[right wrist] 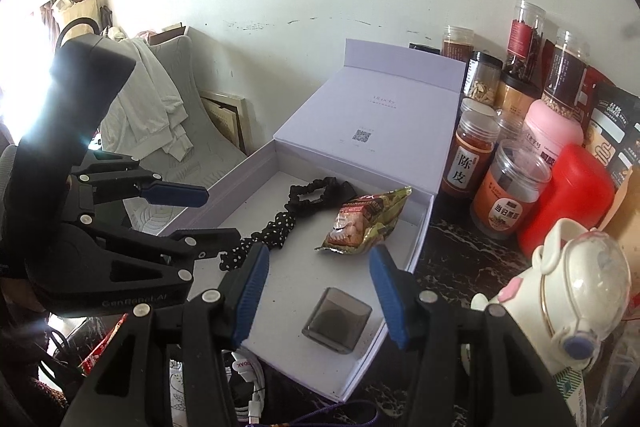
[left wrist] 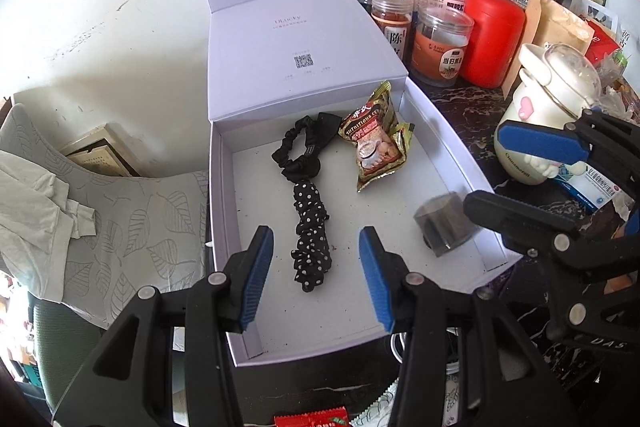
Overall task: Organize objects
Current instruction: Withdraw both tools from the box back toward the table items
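Observation:
An open white box (left wrist: 224, 195) (right wrist: 416, 239) lies on the dark marble table with its lid folded back. Inside it lie a black scrunchie (left wrist: 298, 151) (right wrist: 316, 189), a black polka-dot scrunchie (left wrist: 310, 237) (right wrist: 276, 229), a gold snack packet (left wrist: 376, 139) (right wrist: 362, 223) and a small smoky clear cube (left wrist: 444, 223) (right wrist: 336, 321). My left gripper (left wrist: 316, 277) (right wrist: 192, 211) is open and empty above the polka-dot scrunchie. My right gripper (right wrist: 318, 295) (left wrist: 512, 175) is open and empty just above the cube.
Jars (left wrist: 440, 45) (right wrist: 510, 193), a red canister (left wrist: 494, 33) (right wrist: 568, 197) and bags crowd the table behind and right of the box. A white character bottle (left wrist: 554, 111) (right wrist: 576, 291) stands at the right. A cushioned chair with cloth (left wrist: 60, 211) is left of the box.

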A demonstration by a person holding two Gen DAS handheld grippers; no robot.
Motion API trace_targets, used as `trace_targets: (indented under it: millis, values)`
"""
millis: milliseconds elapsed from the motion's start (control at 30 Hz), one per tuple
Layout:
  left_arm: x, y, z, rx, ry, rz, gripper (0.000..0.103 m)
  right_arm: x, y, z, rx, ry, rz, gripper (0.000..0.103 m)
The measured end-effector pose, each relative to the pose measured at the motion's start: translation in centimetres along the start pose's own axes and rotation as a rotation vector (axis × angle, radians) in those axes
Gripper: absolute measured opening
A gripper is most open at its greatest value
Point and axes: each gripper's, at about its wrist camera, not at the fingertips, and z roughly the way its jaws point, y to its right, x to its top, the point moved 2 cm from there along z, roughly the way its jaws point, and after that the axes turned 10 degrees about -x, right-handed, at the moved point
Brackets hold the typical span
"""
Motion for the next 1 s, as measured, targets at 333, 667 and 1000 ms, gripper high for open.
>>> trace_targets:
  millis: [333, 667, 1000]
  values:
    - [-1.2, 1.5, -4.4, 0.015, 0.046, -0.005, 0.044, 0.2, -0.5, -4.2, -0.016, 0.058, -0.015, 0.053]
    - [-2.8, 3.4, -9.0, 0.033, 0.108, 0.009, 0.052, -0.5, -1.0, -8.5, -0.031, 0.112, -0.021, 0.053]
    - [-4.5, 5.3, -12.6, 0.041, 0.149, 0.017, 0.056, -1.5, -1.4, -12.2, -0.049, 0.154, -0.024, 0.057]
